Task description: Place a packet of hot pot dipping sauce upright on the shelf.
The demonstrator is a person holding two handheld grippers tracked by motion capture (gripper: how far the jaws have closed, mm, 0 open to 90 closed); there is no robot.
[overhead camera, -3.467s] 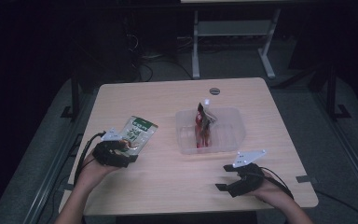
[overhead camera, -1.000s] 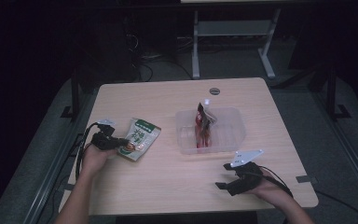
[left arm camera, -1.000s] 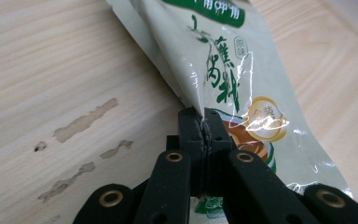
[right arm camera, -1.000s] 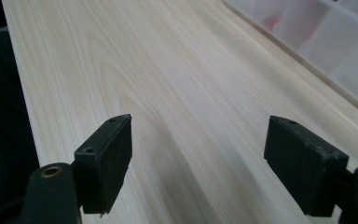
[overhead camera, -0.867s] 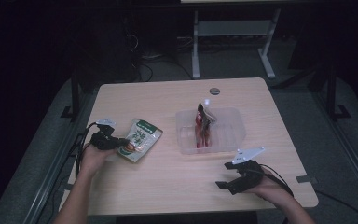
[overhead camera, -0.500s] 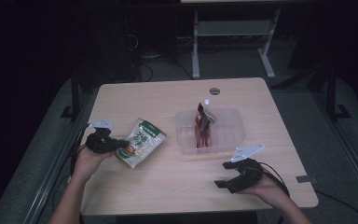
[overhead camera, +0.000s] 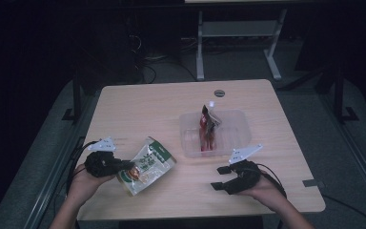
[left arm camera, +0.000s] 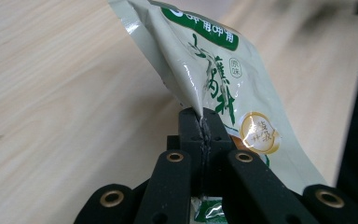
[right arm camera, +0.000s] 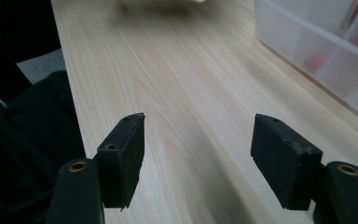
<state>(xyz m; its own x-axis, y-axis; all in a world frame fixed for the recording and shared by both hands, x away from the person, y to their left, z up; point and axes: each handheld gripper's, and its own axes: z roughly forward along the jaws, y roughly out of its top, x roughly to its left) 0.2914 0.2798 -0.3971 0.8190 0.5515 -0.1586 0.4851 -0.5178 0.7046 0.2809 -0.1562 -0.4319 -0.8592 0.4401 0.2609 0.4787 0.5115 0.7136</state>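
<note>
You are pinching the green snack pouch [overhead camera: 147, 165] with your left gripper [overhead camera: 119, 166], lower left of the high view, with its far end resting on or just above the wooden table [overhead camera: 147, 109]; in the left gripper view the jaws are pressed together on the pouch's crimped edge seam [left arm camera: 200, 122]. It is looking light, soft and crinkly, with a glossy film that is likely slippery, so the flat seam you are already gripping is the sound place to hold; squeezing the puffed belly would probably crush what is inside. The printing is showing a green band with pale characters, large dark green brush characters and a gold round seal, but I am not managing to read any of it. Your right gripper [overhead camera: 220, 178], lower right of the high view, is resting with jaws spread and empty, just beside the clear plastic tray [overhead camera: 190, 143] holding a red packet [overhead camera: 206, 129].
</note>
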